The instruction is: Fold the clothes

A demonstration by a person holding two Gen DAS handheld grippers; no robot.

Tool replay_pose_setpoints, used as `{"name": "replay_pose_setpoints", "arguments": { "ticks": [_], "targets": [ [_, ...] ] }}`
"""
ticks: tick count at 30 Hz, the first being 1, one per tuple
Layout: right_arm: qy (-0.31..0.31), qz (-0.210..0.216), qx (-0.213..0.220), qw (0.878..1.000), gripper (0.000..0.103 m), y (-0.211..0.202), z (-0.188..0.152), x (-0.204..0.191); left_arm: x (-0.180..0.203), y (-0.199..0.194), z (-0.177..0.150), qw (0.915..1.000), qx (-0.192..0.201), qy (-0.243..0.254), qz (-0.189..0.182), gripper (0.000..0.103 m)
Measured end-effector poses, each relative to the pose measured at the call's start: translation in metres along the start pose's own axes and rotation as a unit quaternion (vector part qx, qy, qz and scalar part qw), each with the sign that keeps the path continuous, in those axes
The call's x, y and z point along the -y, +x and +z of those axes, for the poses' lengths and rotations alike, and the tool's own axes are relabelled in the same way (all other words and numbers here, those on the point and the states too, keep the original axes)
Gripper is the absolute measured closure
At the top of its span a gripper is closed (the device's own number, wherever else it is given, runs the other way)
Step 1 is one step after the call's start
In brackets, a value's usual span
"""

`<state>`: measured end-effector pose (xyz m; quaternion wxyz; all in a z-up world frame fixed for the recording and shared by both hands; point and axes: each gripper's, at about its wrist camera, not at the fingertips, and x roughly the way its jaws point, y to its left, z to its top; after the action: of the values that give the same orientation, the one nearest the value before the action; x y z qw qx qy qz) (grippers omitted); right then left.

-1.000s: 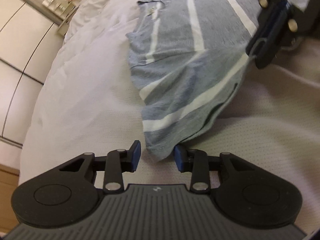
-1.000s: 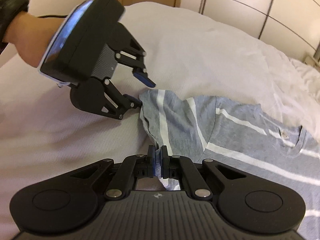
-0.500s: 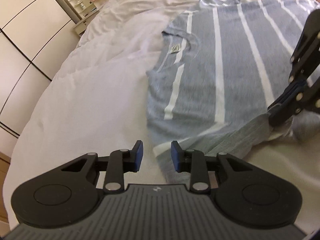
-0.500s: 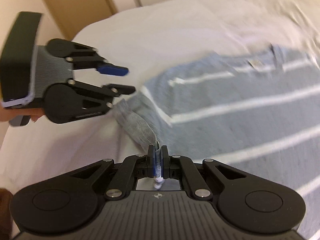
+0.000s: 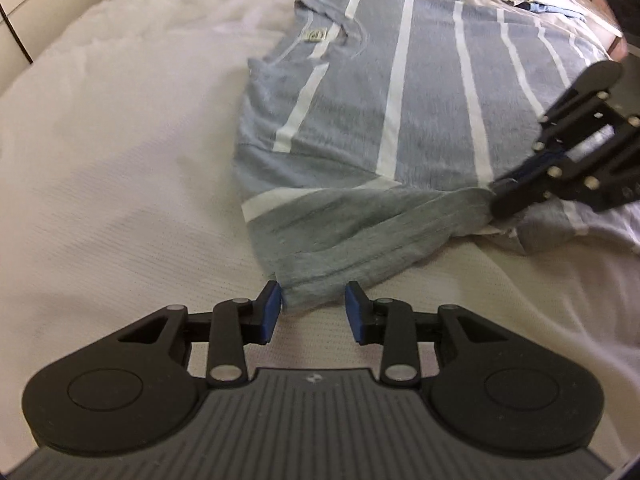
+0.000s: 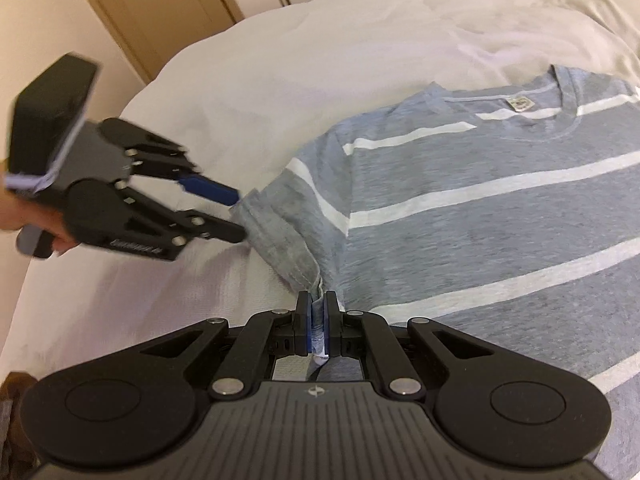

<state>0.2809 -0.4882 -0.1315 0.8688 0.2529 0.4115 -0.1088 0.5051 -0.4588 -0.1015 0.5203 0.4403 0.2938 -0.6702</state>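
- Left wrist view: the left hand-held gripper [image 5: 314, 312] has its blue pads spread apart around the sleeve's hem corner; whether either pad touches the cloth I cannot tell.
- The grey white-striped T-shirt [image 5: 420, 120] lies flat on the white bed [image 5: 120, 160], collar label facing up.
- Right wrist view: the right hand-held gripper [image 6: 319, 324] is pressed together, pinching a fold of the T-shirt [image 6: 480, 208] under the sleeve.
- Beyond the sleeve, the left hand-held gripper [image 6: 236, 216] reaches its hem, gripped by a hand [image 6: 48, 236].
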Motion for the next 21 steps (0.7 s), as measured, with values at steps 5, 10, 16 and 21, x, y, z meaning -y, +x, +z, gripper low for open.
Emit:
{"name": "replay_pose_setpoints", "arguments": {
  "ticks": [5, 10, 16, 21],
  "targets": [
    [-0.012, 0.005, -0.008, 1.000, 0.096, 0.002, -0.002, -0.004, -0.009, 0.004, 0.005, 0.9998, -0.005, -0.003, -0.018, 0.090],
    [-0.008, 0.008, -0.011, 1.000, 0.096, 0.003, -0.003, -0.004, -0.016, 0.003, 0.009, 0.9996, -0.011, 0.004, -0.024, 0.100],
    [-0.001, 0.013, -0.010, 1.000, 0.096, 0.002, -0.003, -0.003, -0.006, -0.017, 0.024, 0.9972, 0.031, 0.067, 0.012, 0.103],
    [0.023, 0.016, -0.001, 1.000, 0.096, -0.004, -0.002, 0.002, 0.010, -0.028, 0.047, 0.9886, 0.073, 0.127, 0.035, 0.103]
  ]
}}
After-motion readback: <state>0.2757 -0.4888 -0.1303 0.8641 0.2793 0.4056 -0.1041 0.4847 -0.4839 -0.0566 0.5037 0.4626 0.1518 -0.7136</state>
